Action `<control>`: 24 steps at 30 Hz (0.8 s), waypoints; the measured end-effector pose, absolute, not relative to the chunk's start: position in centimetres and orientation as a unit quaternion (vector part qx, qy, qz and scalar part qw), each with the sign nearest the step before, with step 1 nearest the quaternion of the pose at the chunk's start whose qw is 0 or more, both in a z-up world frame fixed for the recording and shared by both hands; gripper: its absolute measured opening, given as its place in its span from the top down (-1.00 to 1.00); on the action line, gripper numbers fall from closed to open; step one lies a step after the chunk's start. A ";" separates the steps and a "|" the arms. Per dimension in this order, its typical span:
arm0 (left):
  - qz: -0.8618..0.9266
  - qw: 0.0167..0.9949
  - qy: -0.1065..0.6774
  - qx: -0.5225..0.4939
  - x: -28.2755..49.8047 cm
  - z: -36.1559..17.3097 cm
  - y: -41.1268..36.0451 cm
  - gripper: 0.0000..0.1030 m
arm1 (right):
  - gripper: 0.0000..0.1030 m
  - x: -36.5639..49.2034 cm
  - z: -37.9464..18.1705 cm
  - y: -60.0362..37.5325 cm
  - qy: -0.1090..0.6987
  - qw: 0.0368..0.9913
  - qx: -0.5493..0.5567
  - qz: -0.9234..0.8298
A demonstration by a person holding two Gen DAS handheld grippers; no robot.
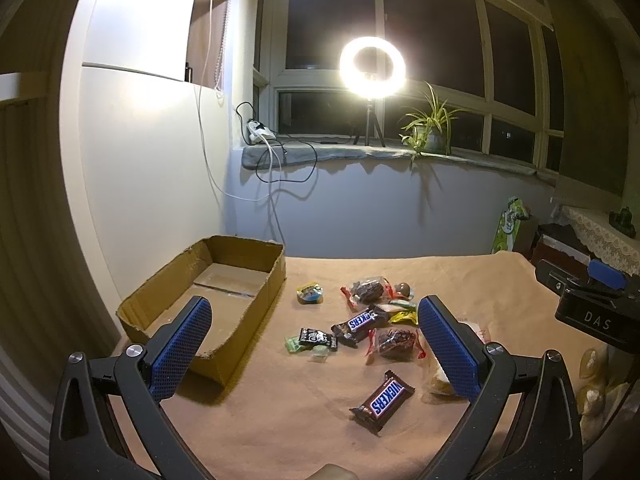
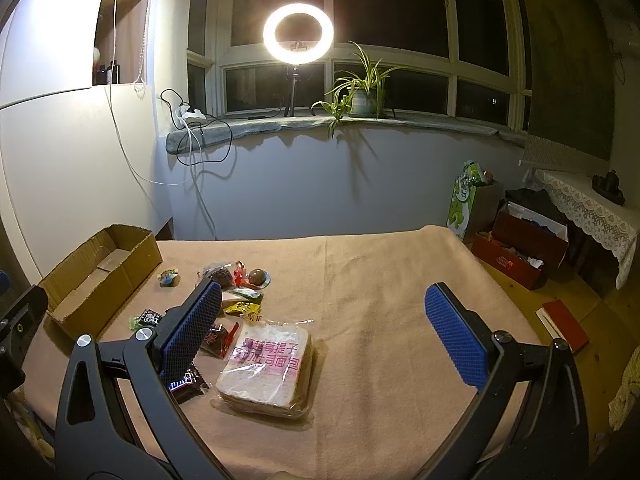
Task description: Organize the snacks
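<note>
We hold our left gripper above the near edge of the table, its blue pads spread wide apart with nothing between them. Past its left finger sits the open cardboard box, empty as far as we can see, its near corner just beyond that finger. Between the fingers and a little ahead lies the loose cluster of snacks: a Snickers bar closest to us, lying at an angle on the cloth, a second Snickers bar farther on, a small black packet to its left with a green wrapper touching it, two clear-wrapped dark cakes, one beyond the other, a yellow wrapper beside the right finger, and a round blue-and-yellow candy lying apart, nearer the box. A round chocolate ball rests at the far end of the cluster. Our right gripper is likewise open wide and empty, hovering over the table; just ahead of it, nearer its left finger than its right, lies the bagged sliced bread with pink lettering, flat on the cloth. The small snacks spread away beyond and behind that left finger, which hides part of them, and the box stands farther off to the left. Far ahead of both grippers a ring light glows on the windowsill beside a potted plant.
</note>
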State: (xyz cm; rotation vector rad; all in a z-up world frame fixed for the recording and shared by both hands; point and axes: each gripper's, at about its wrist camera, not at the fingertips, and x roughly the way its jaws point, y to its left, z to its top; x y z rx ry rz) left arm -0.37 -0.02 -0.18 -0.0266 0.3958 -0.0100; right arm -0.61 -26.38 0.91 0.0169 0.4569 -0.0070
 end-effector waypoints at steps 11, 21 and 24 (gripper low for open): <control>-0.005 0.981 0.192 -0.014 -0.6 0.1 0.0 -0.98 | -1.00 -0.5 0.8 -26.2 0.226 0.974 0.005 -0.004; -0.011 0.981 0.193 -0.011 -0.7 -0.1 -0.3 -0.98 | -1.00 -0.4 0.5 -26.2 0.226 0.974 0.001 -0.003; -0.011 0.981 0.193 -0.012 -0.7 -0.1 -0.4 -0.98 | -1.00 -0.3 0.4 -26.2 0.227 0.974 0.001 -0.002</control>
